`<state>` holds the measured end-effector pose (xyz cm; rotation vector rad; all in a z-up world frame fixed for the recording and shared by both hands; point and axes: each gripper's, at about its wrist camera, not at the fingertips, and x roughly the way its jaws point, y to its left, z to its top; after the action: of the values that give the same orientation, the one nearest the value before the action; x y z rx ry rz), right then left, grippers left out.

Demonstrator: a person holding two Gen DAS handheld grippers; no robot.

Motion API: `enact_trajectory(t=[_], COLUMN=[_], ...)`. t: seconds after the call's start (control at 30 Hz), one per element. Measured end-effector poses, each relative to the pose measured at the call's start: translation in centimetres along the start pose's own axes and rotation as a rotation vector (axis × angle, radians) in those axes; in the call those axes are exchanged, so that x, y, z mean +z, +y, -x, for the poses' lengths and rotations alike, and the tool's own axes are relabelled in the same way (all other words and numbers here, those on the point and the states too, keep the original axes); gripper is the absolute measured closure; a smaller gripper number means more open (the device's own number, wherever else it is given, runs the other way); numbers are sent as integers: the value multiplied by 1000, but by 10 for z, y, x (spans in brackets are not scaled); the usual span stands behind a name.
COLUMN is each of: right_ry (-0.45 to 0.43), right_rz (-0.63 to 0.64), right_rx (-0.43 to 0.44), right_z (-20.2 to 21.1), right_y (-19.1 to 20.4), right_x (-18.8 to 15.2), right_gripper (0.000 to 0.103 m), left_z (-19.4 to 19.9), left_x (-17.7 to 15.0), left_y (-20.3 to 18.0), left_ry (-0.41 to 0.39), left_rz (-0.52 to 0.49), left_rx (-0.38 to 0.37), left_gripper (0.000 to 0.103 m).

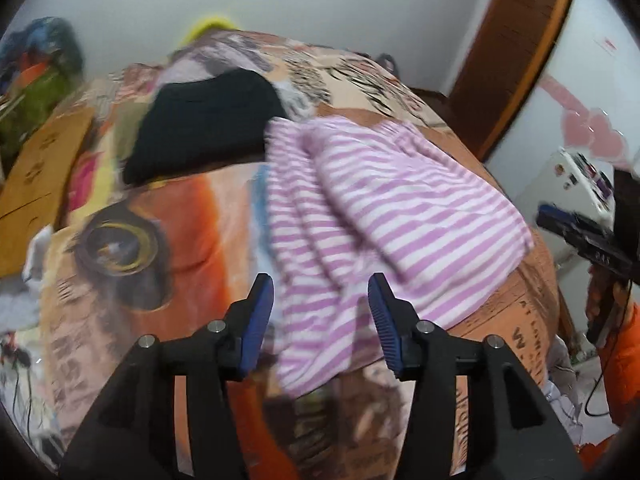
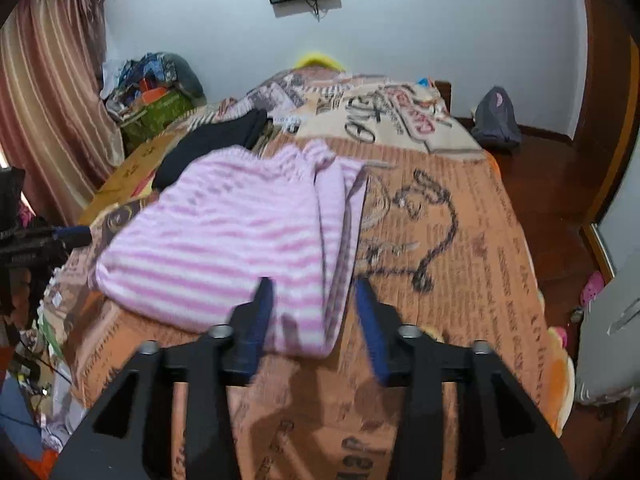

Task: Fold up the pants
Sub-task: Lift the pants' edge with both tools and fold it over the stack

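Left wrist view: left gripper (image 1: 321,304) spread open, empty, above near end of striped pants (image 1: 372,216) on bed (image 1: 168,216). Right gripper (image 2: 315,308) likewise open over hem. Best pinched through all layers together, then lifted evenly.

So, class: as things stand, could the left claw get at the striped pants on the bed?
Probably yes. The left claw is open, the near end of the striped pants lies between its fingers, and nothing lies between them; the black garment sits farther back.
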<state>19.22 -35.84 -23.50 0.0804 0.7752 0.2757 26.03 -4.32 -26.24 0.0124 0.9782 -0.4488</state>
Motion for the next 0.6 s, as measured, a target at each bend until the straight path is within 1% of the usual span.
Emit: enact_trajectory(t=[0.1, 0.17, 0.23, 0.3, 0.33, 0.37, 0.4, 0.43, 0.5, 0.6], right_ry=[-1, 14, 53, 93, 114, 118, 118, 117, 98, 81], right_rz=[16, 23, 29, 36, 41, 47, 59, 68, 98, 130], right_rx=[14, 28, 41, 68, 85, 96, 111, 109, 80, 34], right_z=[-9, -20, -36, -50, -58, -62, -66, -68, -67, -64], right_y=[3, 5, 6, 7, 9, 12, 15, 18, 21, 22], right_x=[11, 15, 17, 16, 15, 13, 11, 11, 11, 9], right_gripper=[54, 53, 53, 53, 54, 63, 73, 76, 88, 96], left_z=[-26, -39, -43, -51, -54, -58, -59, -59, -59, -59], left_x=[3, 8, 13, 17, 17, 18, 16, 16, 13, 8], left_y=[-10, -13, -14, -13, -12, -13, -12, -12, -12, -12], left_ry=[58, 74, 73, 92, 96, 103, 103, 97, 90, 73], left_rz=[-20, -11, 4, 24, 27, 22, 22, 24, 24, 10], left_rx=[-42, -73, -103, -144, -147, -147, -145, -144, -132, -80], left_gripper=[54, 54, 54, 54, 54, 54, 56, 58, 67, 69])
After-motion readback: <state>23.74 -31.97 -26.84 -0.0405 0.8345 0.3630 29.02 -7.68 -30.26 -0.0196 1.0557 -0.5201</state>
